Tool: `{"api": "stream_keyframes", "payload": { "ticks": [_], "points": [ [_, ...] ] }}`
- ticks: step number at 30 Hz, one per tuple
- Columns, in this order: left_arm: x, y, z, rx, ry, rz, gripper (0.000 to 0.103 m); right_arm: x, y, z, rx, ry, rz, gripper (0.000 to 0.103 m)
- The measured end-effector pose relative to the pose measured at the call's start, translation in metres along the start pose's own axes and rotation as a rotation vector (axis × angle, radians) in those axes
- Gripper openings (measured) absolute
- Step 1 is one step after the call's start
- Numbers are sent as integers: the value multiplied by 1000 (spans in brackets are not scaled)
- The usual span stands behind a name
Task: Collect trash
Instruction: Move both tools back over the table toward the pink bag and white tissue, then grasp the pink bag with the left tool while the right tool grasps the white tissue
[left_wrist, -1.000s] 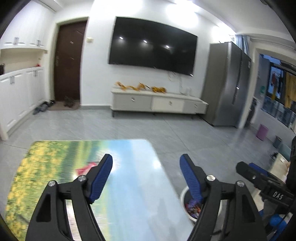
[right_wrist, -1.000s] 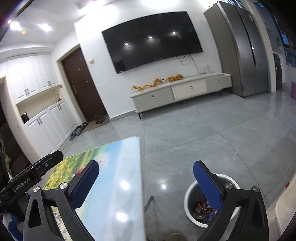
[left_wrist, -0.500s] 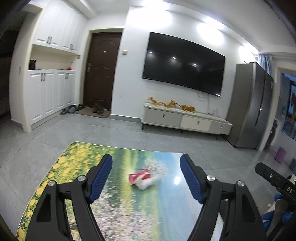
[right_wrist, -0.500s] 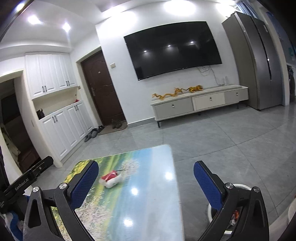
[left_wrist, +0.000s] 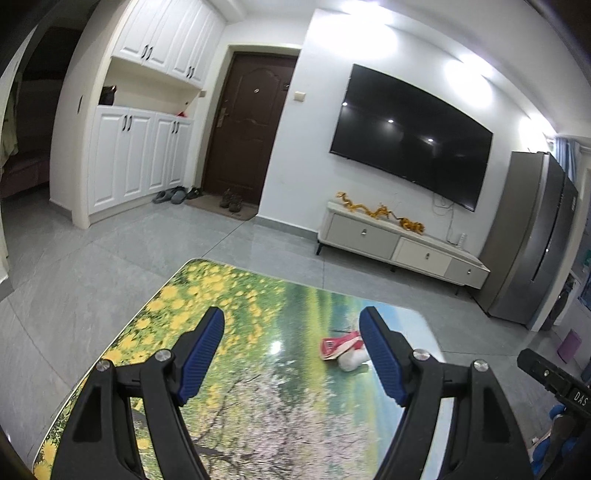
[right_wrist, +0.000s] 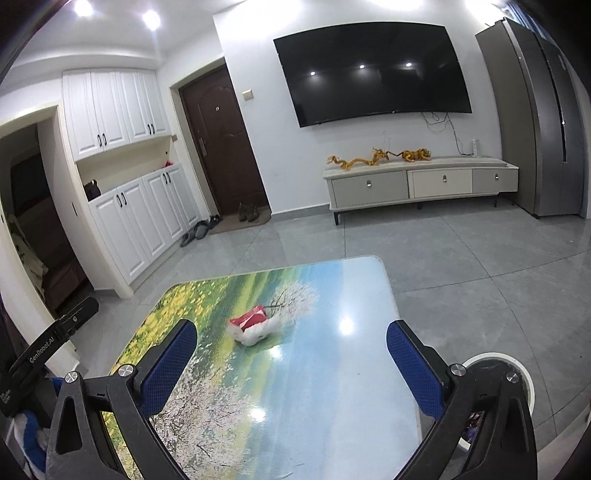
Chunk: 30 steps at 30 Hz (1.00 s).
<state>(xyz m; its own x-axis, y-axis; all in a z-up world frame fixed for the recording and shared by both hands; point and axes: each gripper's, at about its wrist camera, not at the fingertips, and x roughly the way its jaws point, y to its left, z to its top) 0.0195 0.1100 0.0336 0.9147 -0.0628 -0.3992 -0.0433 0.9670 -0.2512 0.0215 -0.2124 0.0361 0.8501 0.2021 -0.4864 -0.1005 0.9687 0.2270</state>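
A red wrapper (left_wrist: 338, 344) and a crumpled white tissue (left_wrist: 352, 361) lie together on the table with a landscape print (left_wrist: 258, 369). They also show in the right wrist view: the wrapper (right_wrist: 249, 318) and the tissue (right_wrist: 258, 332). My left gripper (left_wrist: 291, 350) is open and empty above the table, the trash just inside its right finger. My right gripper (right_wrist: 291, 362) is open and empty, with the trash ahead and to the left. A white trash bin (right_wrist: 517, 373) stands on the floor at the table's right, partly hidden by the right finger.
Grey tiled floor (right_wrist: 461, 258) surrounds the table. A TV cabinet (right_wrist: 421, 182) and a wall TV (right_wrist: 373, 70) are at the back, a fridge (right_wrist: 546, 122) at the right, white cupboards (right_wrist: 140, 218) and a brown door (right_wrist: 221, 147) at the left.
Both views have swung left from the bin side toward the table. The trash now lies farther right in the left view and nearer in the right view. Both grippers stay open.
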Motion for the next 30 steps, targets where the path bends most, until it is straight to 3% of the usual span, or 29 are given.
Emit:
{"api": "stream_keyframes", "payload": {
  "ticks": [5, 13, 17, 22, 25, 30],
  "points": [
    [14, 19, -4, -34, 29, 10, 74, 18, 10, -6, -20, 45, 4, 103],
    [42, 28, -14, 2, 92, 50, 74, 51, 16, -16, -26, 121, 5, 103],
    [64, 31, -17, 26, 151, 13, 74, 68, 16, -20, -28, 161, 22, 101],
    [96, 16, -17, 116, 227, -64, 74, 97, 19, -19, -37, 214, 74, 84],
    [120, 4, -19, 172, 277, -129, 73, 117, 15, -20, -15, 256, 115, 68],
    [165, -20, -21, 218, 371, -235, 65, 149, 5, -18, 29, 302, 176, 54]
  ]
}}
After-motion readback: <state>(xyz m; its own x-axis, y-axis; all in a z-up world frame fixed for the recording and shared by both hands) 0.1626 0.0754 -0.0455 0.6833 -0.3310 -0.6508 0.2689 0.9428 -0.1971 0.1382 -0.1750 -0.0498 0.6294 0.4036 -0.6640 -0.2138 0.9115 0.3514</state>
